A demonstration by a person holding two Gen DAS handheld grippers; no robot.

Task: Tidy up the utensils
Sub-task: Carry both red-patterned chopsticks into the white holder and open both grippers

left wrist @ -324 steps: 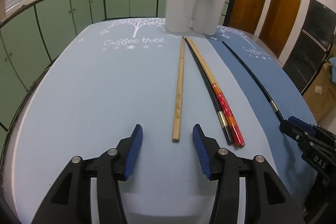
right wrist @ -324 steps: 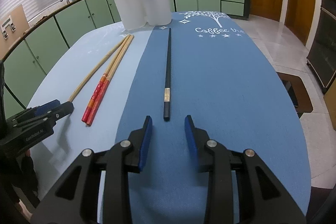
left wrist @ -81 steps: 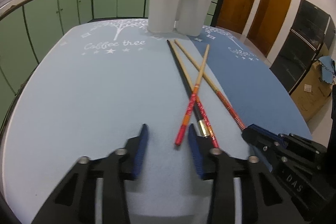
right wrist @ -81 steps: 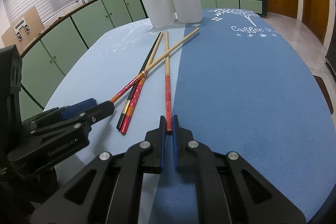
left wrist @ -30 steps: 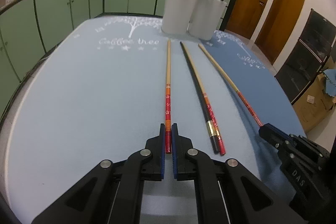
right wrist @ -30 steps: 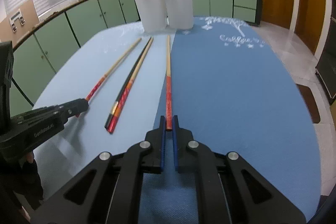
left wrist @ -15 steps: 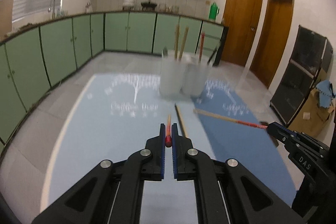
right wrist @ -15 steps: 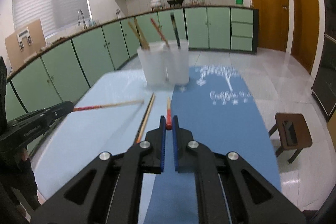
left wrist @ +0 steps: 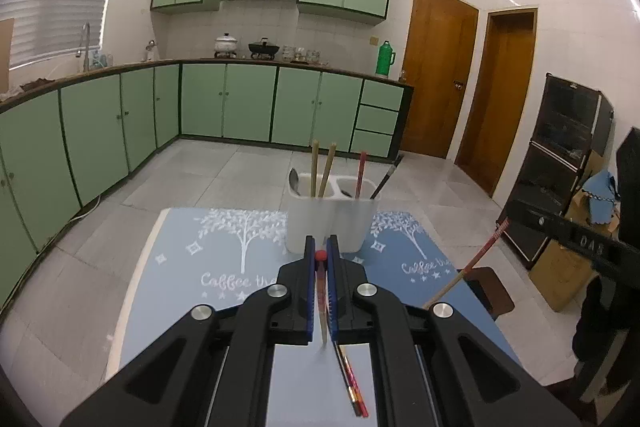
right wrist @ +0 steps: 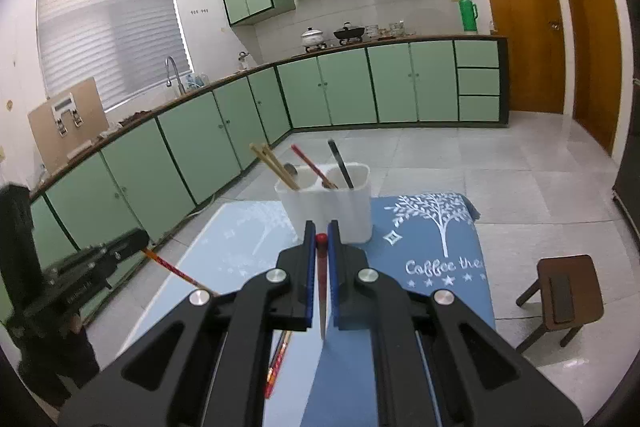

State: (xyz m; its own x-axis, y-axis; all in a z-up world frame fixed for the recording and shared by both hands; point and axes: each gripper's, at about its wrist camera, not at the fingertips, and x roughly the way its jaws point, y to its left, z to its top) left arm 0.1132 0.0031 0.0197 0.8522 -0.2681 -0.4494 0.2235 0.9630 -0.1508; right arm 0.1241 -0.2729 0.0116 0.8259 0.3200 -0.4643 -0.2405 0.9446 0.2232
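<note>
Both grippers have come up off the table since a second ago, each lifting its chopstick with it; the view now takes in the whole kitchen instead of just the cloth.

Left gripper [left wrist: 321, 254]: jaws pressed together on a red-ended chopstick [left wrist: 320, 255], red butt poking out at the tips, shaft hanging down between the blue pads, lower end blurred. Tilted a bit below level, aimed at the white holder [left wrist: 327, 223].

Right gripper [right wrist: 321, 238]: same pose, pinching a second chopstick [right wrist: 321, 239] by its red end, thin shaft dropping between the pads. In the left view the right gripper shows at the right edge, its chopstick slanting down to the left, tip cut off behind the left gripper's arm. In the right view the left gripper is blurred at the left edge, a dark-sleeved hand under it hard to make out.

Holder: white plastic, two compartments, standing at the far end of the table [right wrist: 432, 307]. Left compartment holds two bamboo chopsticks and what looks like a spoon, partly hidden. Right compartment holds one red and one black chopstick, leaning.

Still on the table: a black and a red chopstick [left wrist: 352, 383] lying side by side, mostly hidden under the gripper arms. Tablecloth is two-tone blue fabric with white tree print. A small wooden stool [right wrist: 560, 295] stands beside the table.
</note>
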